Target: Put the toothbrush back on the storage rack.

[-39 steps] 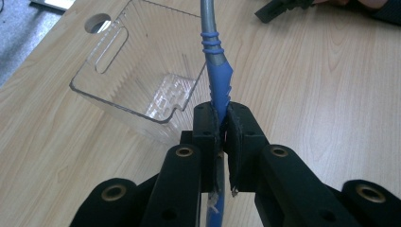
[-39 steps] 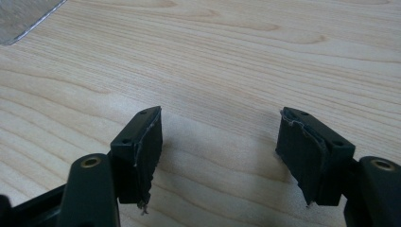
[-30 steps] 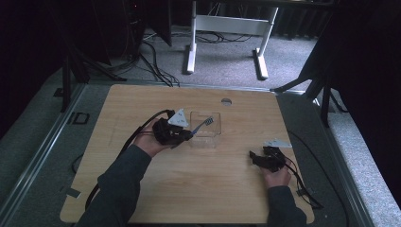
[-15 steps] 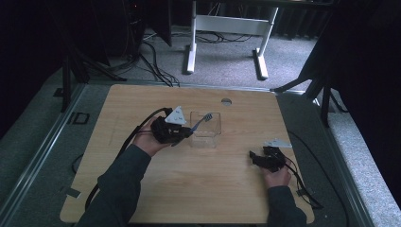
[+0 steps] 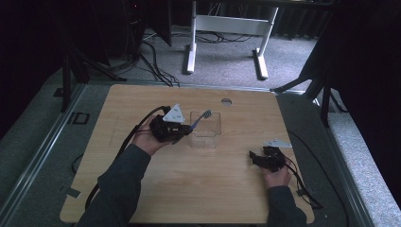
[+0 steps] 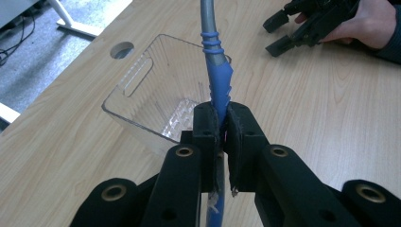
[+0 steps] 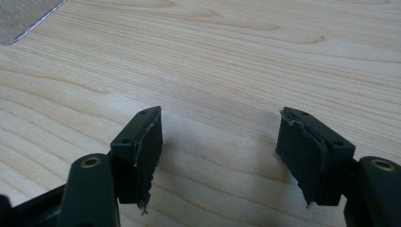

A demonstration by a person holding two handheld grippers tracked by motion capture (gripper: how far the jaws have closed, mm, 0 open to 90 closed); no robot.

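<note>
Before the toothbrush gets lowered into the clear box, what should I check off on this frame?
1. Grip: left gripper has its jaws shut on the toothbrush handle, blue grip section between the pads. Ok.
2. Aim: in the left gripper view the handle runs over the clear box; in the high view the brush head sits above its rim. Ok.
3. Box interior: nothing seen inside. Ok.
4. Box upright, open side up. Ok.
5. Right gripper: jaws open, nothing between them, resting on the table well apart from the box. Ok.
6. Height of the brush tip above the box floor: cannot tell.
</note>
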